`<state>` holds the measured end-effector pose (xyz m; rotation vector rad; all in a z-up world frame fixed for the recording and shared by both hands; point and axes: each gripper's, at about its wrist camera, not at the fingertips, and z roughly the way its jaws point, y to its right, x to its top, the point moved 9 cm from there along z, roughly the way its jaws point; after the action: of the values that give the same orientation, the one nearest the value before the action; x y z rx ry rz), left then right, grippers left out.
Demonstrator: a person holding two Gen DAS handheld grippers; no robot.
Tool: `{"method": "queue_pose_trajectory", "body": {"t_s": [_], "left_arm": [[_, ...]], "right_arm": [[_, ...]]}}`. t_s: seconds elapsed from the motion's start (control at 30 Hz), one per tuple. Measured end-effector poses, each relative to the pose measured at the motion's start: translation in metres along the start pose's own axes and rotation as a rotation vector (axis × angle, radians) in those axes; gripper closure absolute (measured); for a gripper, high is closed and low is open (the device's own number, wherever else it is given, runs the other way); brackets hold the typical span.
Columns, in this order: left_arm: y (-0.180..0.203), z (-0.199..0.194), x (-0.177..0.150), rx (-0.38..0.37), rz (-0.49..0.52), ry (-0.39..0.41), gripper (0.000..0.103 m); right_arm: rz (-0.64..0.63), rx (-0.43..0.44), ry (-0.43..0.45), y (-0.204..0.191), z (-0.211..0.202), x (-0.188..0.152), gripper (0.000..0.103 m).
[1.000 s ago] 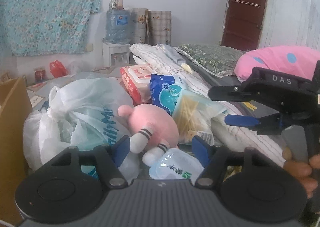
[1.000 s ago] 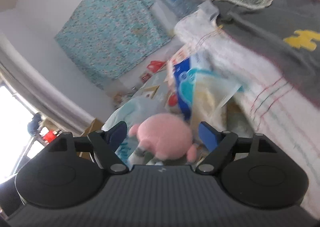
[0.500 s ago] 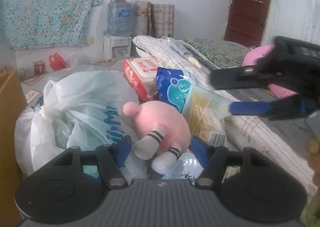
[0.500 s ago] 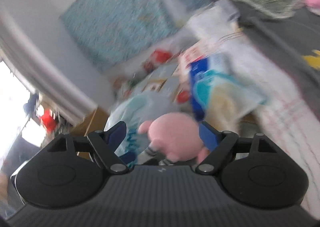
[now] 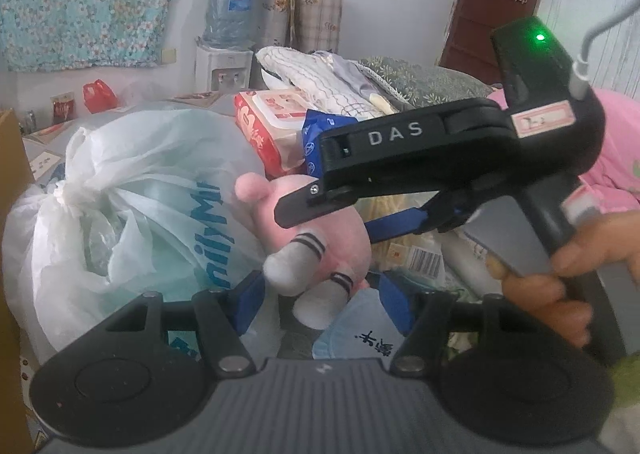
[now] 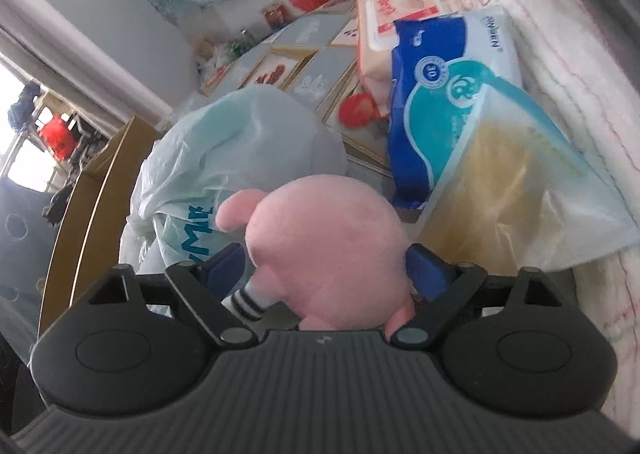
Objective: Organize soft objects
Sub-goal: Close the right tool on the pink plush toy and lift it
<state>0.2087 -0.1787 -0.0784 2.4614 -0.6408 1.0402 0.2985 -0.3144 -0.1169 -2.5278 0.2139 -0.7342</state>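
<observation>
Nearest in the left wrist view, the left tool [image 5: 320, 300] has its blue-padded fingers part-way apart on either side of the grey, black-banded legs of a round pink plush toy [image 5: 320, 238]; its jaws have just been closing, and whether the pads press the fabric cannot be told. The right tool [image 6: 326, 272] straddles the toy's smooth, rounded body from above, jaws spread wide and just opening further, the pads close at the plush's flanks with no squeeze visible. A hand [image 5: 560, 278] grips that tool's black handle at the right. The toy lies among a heap of soft goods: a crinkly, translucent white plastic bag [image 5: 132, 198], knotted at its top, bulges just left of it; a glossy clear packet of pale yellow strands [image 6: 516, 190] lies to its right. Behind these lean a shiny blue-and-teal tissue pack [image 6: 436, 94] and a red-and-white wet-wipe pack [image 5: 272, 122]. Farther back, folded striped bedding [image 5: 316, 74] is piled.
</observation>
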Motion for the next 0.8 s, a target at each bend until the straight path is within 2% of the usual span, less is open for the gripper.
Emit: {"method": "queue_pose_trajectory", "body": {"t_s": [0.13,0.37,0.63,0.8], "left_arm": [[0.004,0.002,0.0,0.005,0.003,-0.005,0.039],[0.013,-0.004,0.004,0.004,0.024,0.016,0.039],[0.018,-0.018,0.01,0.0,0.031,0.053,0.038],[0.023,-0.043,0.014,-0.025,0.039,0.083,0.036]], "right_arm": [[-0.017,0.02,0.001,0.002,0.001,-0.002,0.013],[0.029,0.079,0.08,0.011,-0.016,-0.001,0.025],[0.181,0.223,0.201,0.031,-0.05,0.008,0.025],[0.186,0.308,0.287,0.021,-0.085,0.012,0.025]]}}
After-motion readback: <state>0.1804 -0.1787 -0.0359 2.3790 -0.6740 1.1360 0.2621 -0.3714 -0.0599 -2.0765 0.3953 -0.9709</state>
